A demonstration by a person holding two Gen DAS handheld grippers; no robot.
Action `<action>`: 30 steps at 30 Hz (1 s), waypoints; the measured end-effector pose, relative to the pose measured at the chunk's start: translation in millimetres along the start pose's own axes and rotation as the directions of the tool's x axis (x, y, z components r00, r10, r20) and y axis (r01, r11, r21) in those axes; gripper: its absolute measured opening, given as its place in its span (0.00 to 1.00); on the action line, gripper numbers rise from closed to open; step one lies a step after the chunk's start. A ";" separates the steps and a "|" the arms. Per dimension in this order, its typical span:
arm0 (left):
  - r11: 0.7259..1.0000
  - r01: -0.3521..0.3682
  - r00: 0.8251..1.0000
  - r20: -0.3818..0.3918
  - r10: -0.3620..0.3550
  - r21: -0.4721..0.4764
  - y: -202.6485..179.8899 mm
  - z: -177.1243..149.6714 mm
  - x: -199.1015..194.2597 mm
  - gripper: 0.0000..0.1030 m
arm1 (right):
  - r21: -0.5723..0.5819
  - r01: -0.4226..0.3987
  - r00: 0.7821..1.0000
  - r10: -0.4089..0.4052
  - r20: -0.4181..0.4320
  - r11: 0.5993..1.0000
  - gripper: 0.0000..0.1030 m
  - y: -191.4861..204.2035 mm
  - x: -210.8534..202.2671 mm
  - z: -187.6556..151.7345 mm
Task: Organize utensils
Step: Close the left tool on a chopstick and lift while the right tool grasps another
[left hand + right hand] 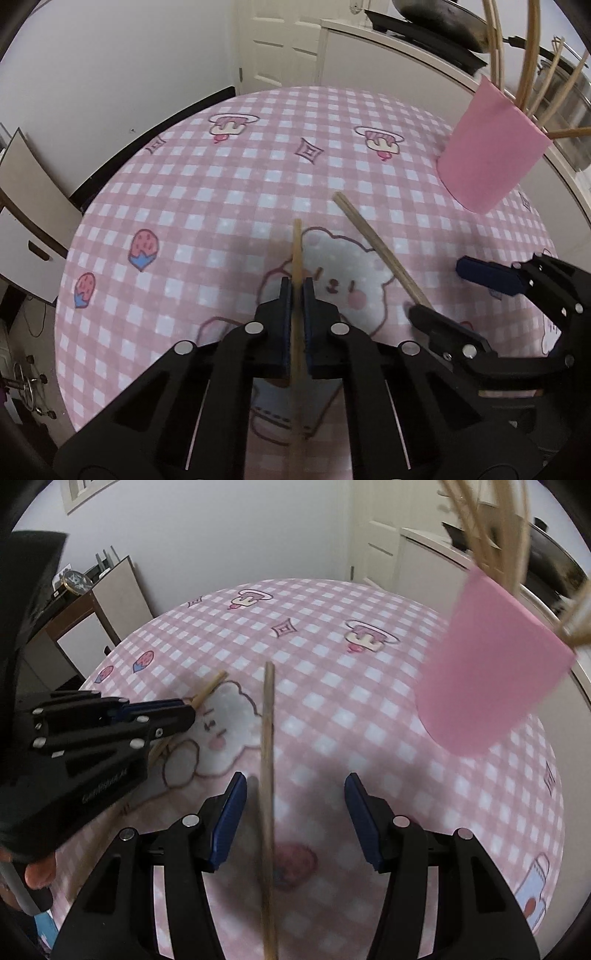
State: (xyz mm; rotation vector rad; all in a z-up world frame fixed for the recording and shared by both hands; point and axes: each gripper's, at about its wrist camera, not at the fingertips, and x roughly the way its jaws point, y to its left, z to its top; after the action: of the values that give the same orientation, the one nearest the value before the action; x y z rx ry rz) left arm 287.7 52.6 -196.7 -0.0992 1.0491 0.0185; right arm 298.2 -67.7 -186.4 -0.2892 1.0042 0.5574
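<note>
The left gripper (296,295) is clamped tight on a chopstick (296,258) lying on the checked tablecloth (184,192), apparently ready to carry it to the pink cup (487,158) at the far right, which already holds several sticks. The right gripper (295,812) stands half open astride a second chopstick (266,738), pads clear of it. Both chopsticks' near ends are cut off, and the cup is blurred in the right wrist view.

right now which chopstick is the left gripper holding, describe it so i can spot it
On the pink checked tablecloth, find the white bear print near the middle. The chopstick standing across its left edge is pinched by the shut left gripper. The other chopstick lies slanted and unheld, between the right gripper's open jaws.
</note>
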 end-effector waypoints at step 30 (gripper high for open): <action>0.992 0.121 0.941 0.312 -0.127 0.039 -12.5 4.5 -150.4 0.06 | -0.041 -0.034 0.964 0.044 0.261 0.999 0.05 22.4 -115.5 28.6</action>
State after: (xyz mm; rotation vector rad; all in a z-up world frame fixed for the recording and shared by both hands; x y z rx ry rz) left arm 217.4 45.4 -63.3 -0.1401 0.7220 -0.0881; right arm 258.2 -71.1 -72.2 -0.2208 0.7451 0.6325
